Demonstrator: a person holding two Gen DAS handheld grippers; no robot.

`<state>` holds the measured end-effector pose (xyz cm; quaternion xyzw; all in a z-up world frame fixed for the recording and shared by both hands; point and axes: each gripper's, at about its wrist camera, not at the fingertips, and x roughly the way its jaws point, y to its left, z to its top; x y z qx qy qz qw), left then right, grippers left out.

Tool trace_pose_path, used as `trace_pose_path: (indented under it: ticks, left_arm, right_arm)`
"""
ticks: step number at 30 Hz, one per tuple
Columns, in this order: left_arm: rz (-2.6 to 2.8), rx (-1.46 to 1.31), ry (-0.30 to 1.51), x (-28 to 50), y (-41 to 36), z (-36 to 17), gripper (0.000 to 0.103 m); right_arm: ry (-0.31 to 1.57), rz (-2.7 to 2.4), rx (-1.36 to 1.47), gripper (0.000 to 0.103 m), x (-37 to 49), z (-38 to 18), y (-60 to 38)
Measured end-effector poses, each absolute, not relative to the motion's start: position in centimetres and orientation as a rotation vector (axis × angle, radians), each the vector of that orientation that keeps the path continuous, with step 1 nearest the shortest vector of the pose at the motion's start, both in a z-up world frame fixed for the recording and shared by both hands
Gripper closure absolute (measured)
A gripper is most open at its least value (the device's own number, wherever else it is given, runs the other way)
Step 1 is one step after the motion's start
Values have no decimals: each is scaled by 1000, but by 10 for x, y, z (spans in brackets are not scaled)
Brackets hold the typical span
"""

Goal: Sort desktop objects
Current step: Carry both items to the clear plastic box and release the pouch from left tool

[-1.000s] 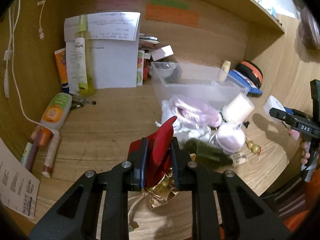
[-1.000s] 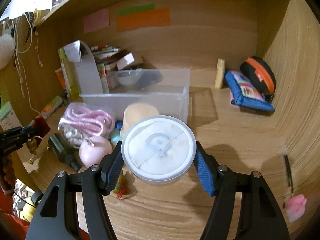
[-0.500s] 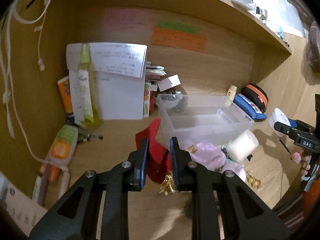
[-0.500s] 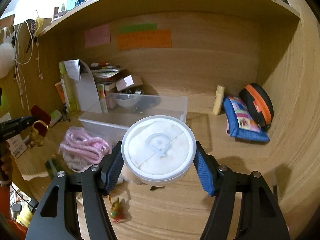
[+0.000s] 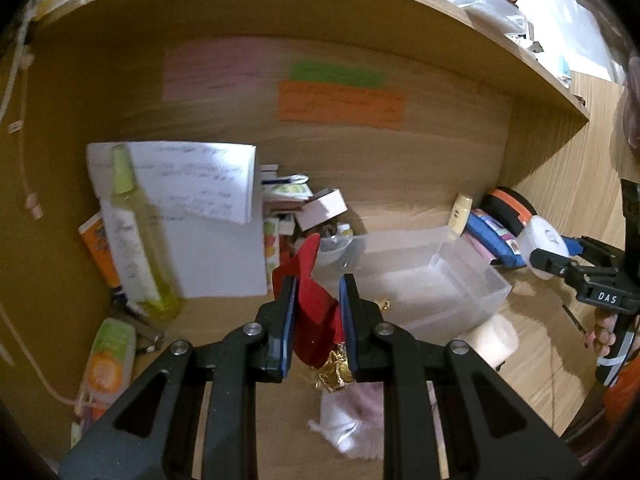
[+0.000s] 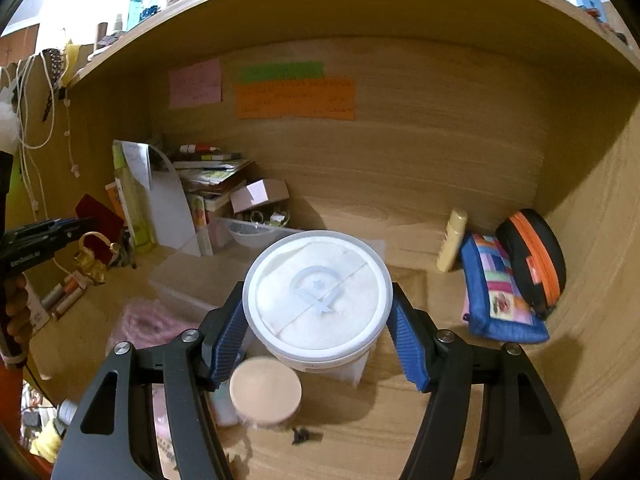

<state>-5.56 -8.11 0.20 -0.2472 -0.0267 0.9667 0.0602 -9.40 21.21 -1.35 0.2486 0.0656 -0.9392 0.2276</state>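
Left gripper (image 5: 318, 300) clamped on red cloth pouch with gold tassel (image 5: 314, 304), held above wooden desk (image 5: 224, 320), clear rectangular plastic bin (image 5: 472, 276) just ahead-right, right gripper (image 6: 318, 328) gripping round white lidded plastic tub (image 6: 318, 294), blue patchwork pouch (image 6: 496, 292) to its right.

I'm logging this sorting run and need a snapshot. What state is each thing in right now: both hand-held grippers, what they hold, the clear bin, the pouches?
Left hand-held gripper: shut on the red pouch.
Red pouch: held off the desk, gold trinket dangling below.
Right hand-held gripper: shut on the round tub.
Round tub: lidded, held above the desk.
Clear bin: open, lidless.
Blue pouch: leaning on the black case.
Black case: zipped shut.
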Motion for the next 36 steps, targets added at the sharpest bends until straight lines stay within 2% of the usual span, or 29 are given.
trace_pose_path:
  ticks: [17,28,36]
  left_arm:
    - [2758,-891,-105,-156,-55,-12,83]
    - [2674,-1123,-63,-200,-42,-61,83]
    - [2650,-1194,-100,-207,-47,-71,82]
  right_arm:
    - [127,-2512,821,41,-168,-35,191]
    - [316,-2403,1033,41,-213,-75,159]
    - [512,-2314,1121,41,-224,-93,127]
